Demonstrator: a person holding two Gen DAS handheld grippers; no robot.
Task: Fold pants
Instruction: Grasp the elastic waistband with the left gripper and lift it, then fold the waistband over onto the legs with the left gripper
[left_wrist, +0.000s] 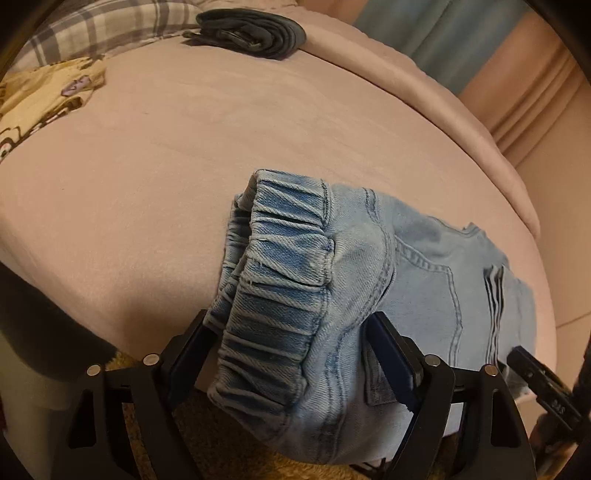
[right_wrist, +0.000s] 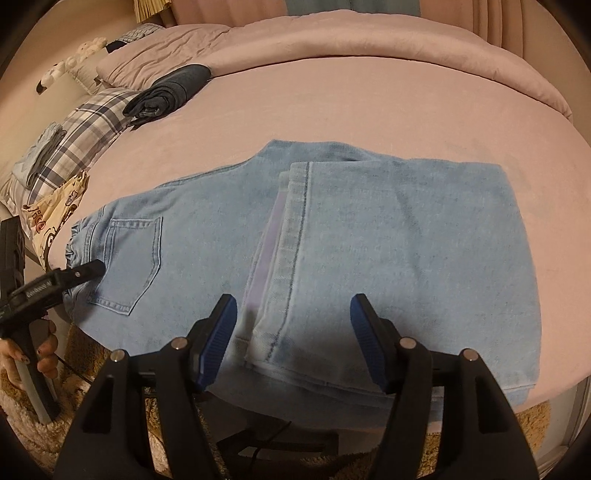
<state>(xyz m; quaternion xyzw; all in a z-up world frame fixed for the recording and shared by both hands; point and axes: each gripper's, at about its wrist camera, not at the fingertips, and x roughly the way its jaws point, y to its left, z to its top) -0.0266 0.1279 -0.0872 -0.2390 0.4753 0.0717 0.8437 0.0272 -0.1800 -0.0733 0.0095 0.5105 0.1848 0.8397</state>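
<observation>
You are partway through the fold: the light blue jeans (right_wrist: 332, 236) lie flat on the pink bed (right_wrist: 351, 107), near its front edge, with the legs already doubled back so the hems (right_wrist: 284, 295) rest on top of the seat area. The waistband (left_wrist: 273, 280) sits at the left end, and its near corner hangs a little over the bed's edge.

Your left hand-held gripper (left_wrist: 291, 354) is released, its jaws standing apart on either side of the gathered waistband with no pad pressing the cloth. Your right hand-held gripper (right_wrist: 293, 339) is likewise released, hovering over the near edge where the hems lie, the denim below and between its jaws but not pinched.

By my reading, the next step is another fold, probably bringing the waistband end over toward the doubled legs. That calls for lowering both jaws onto the near edge, closing on all layers at once, and lifting evenly so the stacked hems do not slide apart.

Some things you cannot check from here. The underside layers and the far edge of the jeans are hidden, so the alignment beneath is unknown. The left wrist view cuts off most of the legs. The dark folded garment (right_wrist: 170, 92) and plaid pillow (right_wrist: 88, 122) at the far left are too distorted to read in detail.
</observation>
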